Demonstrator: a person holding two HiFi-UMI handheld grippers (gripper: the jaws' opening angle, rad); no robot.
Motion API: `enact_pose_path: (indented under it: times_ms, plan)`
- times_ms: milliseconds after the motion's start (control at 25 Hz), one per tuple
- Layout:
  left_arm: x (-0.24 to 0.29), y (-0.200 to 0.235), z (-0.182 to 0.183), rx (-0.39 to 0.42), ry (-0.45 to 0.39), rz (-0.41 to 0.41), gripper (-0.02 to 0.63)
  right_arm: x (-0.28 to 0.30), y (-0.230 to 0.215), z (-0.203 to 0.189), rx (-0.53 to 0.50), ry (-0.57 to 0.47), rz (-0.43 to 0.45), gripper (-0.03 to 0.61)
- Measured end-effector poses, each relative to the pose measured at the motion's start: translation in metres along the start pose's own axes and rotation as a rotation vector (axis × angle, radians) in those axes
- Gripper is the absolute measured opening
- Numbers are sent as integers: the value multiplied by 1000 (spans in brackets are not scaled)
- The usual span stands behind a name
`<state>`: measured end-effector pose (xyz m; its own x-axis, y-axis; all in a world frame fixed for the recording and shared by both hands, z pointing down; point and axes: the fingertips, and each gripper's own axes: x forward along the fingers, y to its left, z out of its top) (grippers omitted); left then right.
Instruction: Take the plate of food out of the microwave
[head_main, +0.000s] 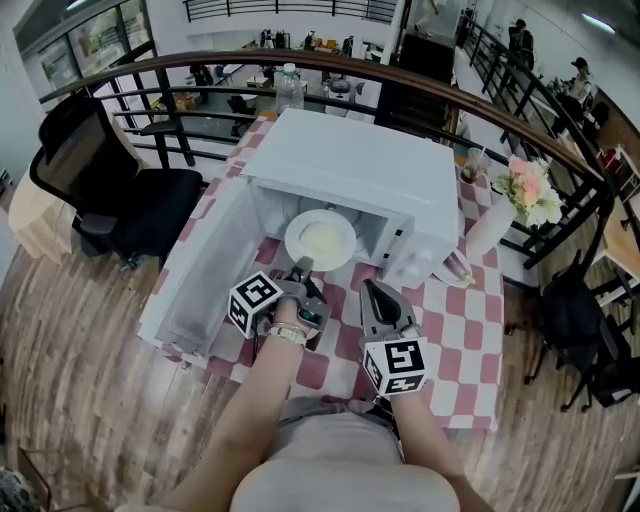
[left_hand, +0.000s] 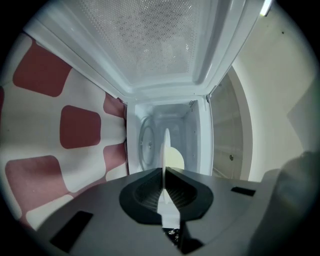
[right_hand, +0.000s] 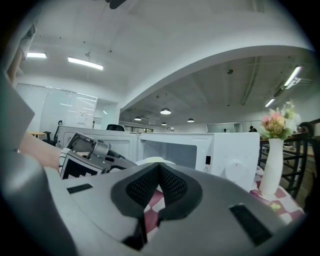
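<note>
A white plate of pale food (head_main: 320, 240) hangs at the mouth of the white microwave (head_main: 350, 160), whose door (head_main: 200, 275) swings open to the left. My left gripper (head_main: 304, 264) is shut on the plate's near rim. The left gripper view is rolled, so the plate (left_hand: 165, 145) runs edge-on between the left gripper's (left_hand: 164, 172) jaws, with the cavity (left_hand: 150, 140) behind. My right gripper (head_main: 368, 286) hovers just right of the plate, shut with nothing in it. In the right gripper view the right gripper (right_hand: 159, 166) faces the microwave (right_hand: 220, 150) and the plate (right_hand: 154, 160).
The microwave stands on a red-and-white checkered table (head_main: 450, 330). A white vase of flowers (head_main: 497, 222) stands at the microwave's right, a water bottle (head_main: 289, 86) behind it. A black office chair (head_main: 110, 190) is to the left, and a curved railing (head_main: 420, 82) runs behind.
</note>
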<state>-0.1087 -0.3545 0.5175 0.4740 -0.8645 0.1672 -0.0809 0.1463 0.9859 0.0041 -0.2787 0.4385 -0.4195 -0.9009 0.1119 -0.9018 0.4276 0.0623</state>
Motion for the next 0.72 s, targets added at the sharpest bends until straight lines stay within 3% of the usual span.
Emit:
enact_pose_path:
  times_ms: [400, 720]
  plan:
    - [-22, -14, -19, 32, -20, -54, 17, -9, -1, -2, 3, -23, -18, 23]
    - [-37, -10, -28, 50, -60, -47, 17, -13, 2, -3, 5, -32, -6, 23]
